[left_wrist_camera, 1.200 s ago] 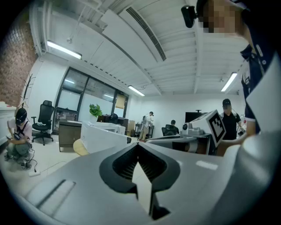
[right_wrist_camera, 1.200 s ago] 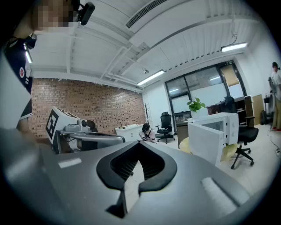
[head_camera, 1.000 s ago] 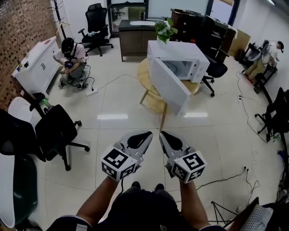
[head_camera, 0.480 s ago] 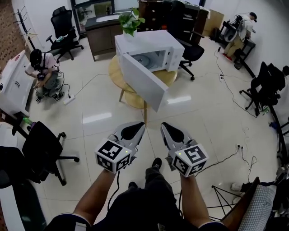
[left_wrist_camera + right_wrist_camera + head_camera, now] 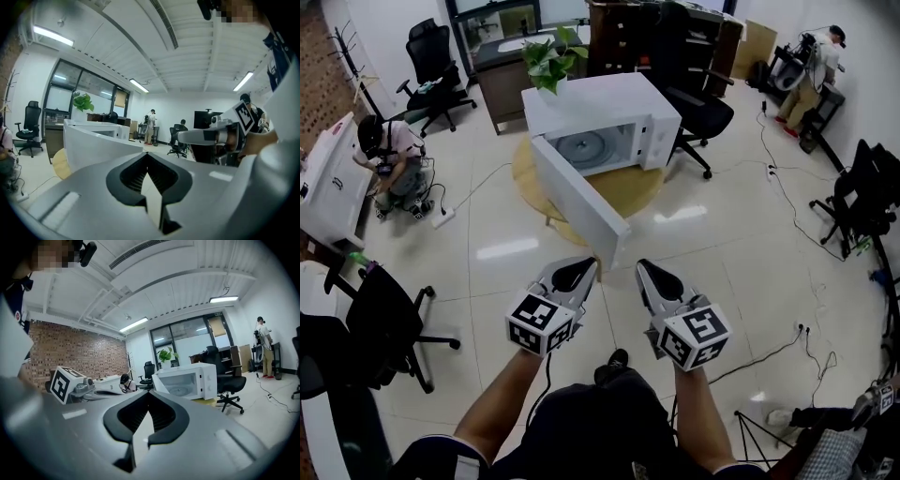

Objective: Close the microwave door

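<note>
A white microwave (image 5: 609, 108) stands on a round wooden table (image 5: 642, 187), its door (image 5: 581, 211) swung wide open toward me. The turntable shows inside the cavity. My left gripper (image 5: 578, 272) is shut and empty, its tips just short of the door's near outer corner. My right gripper (image 5: 649, 276) is shut and empty, a little to the right of that corner. In the left gripper view the open door (image 5: 101, 147) fills the left side close ahead. The right gripper view shows the microwave (image 5: 187, 380) ahead, cavity open.
A potted plant (image 5: 546, 61) stands behind the microwave. Black office chairs (image 5: 389, 319) are at the left and one (image 5: 698, 108) right of the table. A person (image 5: 389, 155) crouches at the far left, another (image 5: 816, 70) stands far right. Cables cross the tiled floor.
Both grippers have come much nearer to the microwave. The open door, once well ahead, now ends right in front of the left gripper's tips. Both stay shut.
</note>
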Tool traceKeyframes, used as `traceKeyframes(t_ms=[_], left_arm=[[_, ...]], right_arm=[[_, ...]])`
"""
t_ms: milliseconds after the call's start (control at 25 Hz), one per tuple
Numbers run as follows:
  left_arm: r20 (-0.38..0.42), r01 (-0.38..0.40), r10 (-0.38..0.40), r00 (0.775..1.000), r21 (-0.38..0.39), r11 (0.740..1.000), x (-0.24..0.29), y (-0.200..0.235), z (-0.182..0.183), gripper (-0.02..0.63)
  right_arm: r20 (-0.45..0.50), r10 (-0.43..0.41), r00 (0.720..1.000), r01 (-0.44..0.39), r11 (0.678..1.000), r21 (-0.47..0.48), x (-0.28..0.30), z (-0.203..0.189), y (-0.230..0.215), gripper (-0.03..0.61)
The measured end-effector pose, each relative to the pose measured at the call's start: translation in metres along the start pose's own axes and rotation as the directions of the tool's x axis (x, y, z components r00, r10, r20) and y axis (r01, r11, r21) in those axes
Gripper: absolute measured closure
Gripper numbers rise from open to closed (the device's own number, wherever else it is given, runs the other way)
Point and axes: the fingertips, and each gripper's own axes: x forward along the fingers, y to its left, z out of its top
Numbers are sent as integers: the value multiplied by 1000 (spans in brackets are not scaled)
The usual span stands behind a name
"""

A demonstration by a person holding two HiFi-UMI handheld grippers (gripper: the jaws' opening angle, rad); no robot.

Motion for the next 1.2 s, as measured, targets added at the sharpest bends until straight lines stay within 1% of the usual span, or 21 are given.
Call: traceKeyframes(t_ms=[240, 400, 560, 600, 640, 680, 720, 800, 920, 1040, 1200], left_arm=[[-16, -60, 60, 998, 5, 998, 29, 14, 5, 601], [-22, -92, 92, 996, -10, 996, 35, 26, 8, 601], [-17, -100, 100, 995, -13, 995, 40, 40, 15, 601], [-13, -102, 102, 995, -16, 995, 41, 44, 17, 601], [-9, -104, 104, 995, -20, 994, 42, 48, 19, 601], [-6, -104, 104, 995, -25, 994, 43, 52, 20, 601], [-4, -103, 103, 995, -29, 994, 43, 55, 22, 601], [-4, -97, 97, 995, -33, 995, 43, 59, 24, 601], [-8, -90, 90, 996, -41, 995, 47, 66, 24, 601], [-16, -87, 86, 996, -49, 995, 53, 71, 20, 601], [-25, -64, 62, 998, -50, 997, 63, 75, 20, 601]], right_arm=[[-17, 52, 998, -52, 999, -9, 17, 3, -31, 577], [-15, 77, 997, -78, 996, -53, 34, 8, -33, 577], [-17, 78, 997, -78, 995, -66, 56, 12, -35, 577], [-21, 77, 997, -78, 994, -70, 62, 11, -35, 556], [-32, 76, 997, -78, 994, -74, 68, 10, -35, 502], [-49, 75, 996, -79, 994, -78, 75, 7, -35, 474], [-71, 73, 995, -79, 993, -88, 80, 3, -34, 445], [-122, 66, 990, -82, 988, -133, 89, -7, -29, 416], [-176, 48, 983, -85, 975, -206, 95, -16, -27, 413], [-182, 30, 983, -69, 975, -212, 96, -19, -34, 419], [-164, -37, 986, 3, 980, -199, 96, -14, -62, 422]])
